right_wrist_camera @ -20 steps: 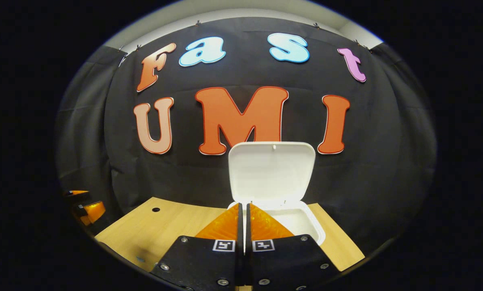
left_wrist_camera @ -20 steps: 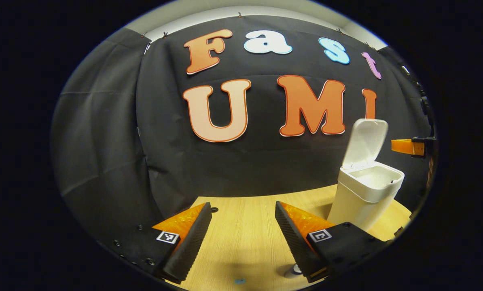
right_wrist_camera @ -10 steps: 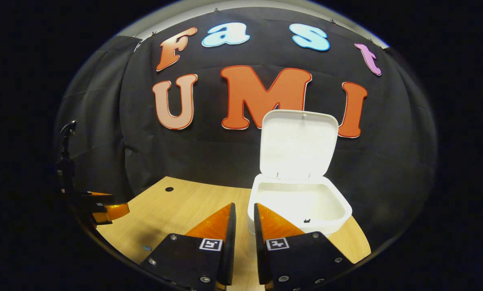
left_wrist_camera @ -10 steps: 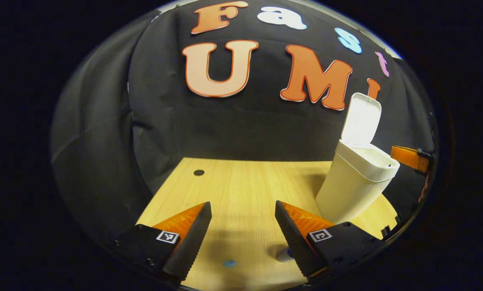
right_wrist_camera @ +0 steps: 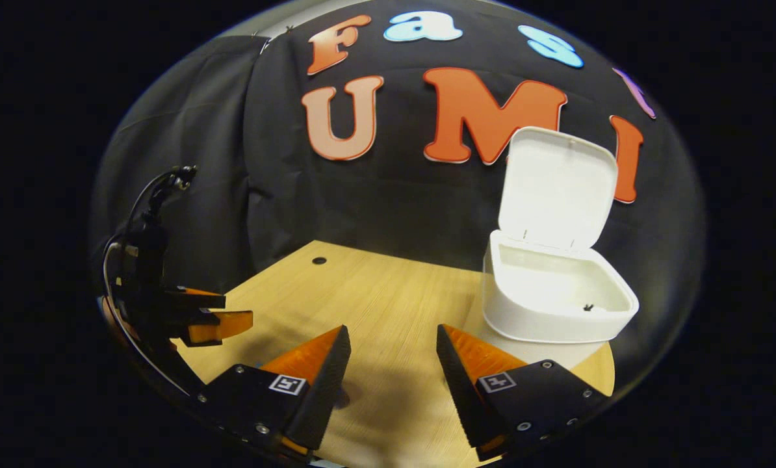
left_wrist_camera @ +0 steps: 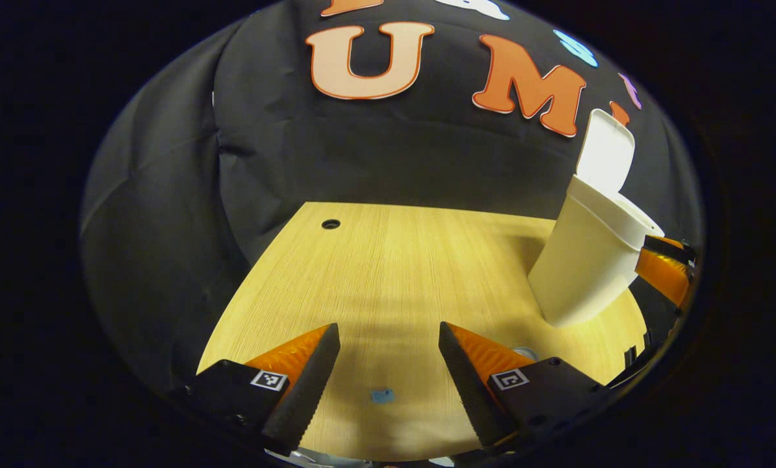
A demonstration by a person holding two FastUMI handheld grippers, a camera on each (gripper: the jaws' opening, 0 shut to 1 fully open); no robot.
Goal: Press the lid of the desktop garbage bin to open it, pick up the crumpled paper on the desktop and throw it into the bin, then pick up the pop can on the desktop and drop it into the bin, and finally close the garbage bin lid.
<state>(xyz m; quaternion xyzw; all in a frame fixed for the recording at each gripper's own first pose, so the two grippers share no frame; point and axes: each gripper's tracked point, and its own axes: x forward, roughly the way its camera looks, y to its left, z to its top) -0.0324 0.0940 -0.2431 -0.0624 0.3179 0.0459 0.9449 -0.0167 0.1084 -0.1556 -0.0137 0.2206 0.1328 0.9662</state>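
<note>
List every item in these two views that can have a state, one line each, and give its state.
Garbage bin: upright on the table, open.
Lid: raised, hinged back.
Left tool: open, holding nothing, over the table.
Right tool: open, holding nothing.
Table: bare wood where visible, one small blue mark.

Wooden desktop [left_wrist_camera: 394, 273] with a round hole [left_wrist_camera: 330, 224] (far corner) and small blue mark [left_wrist_camera: 381, 395].
</note>
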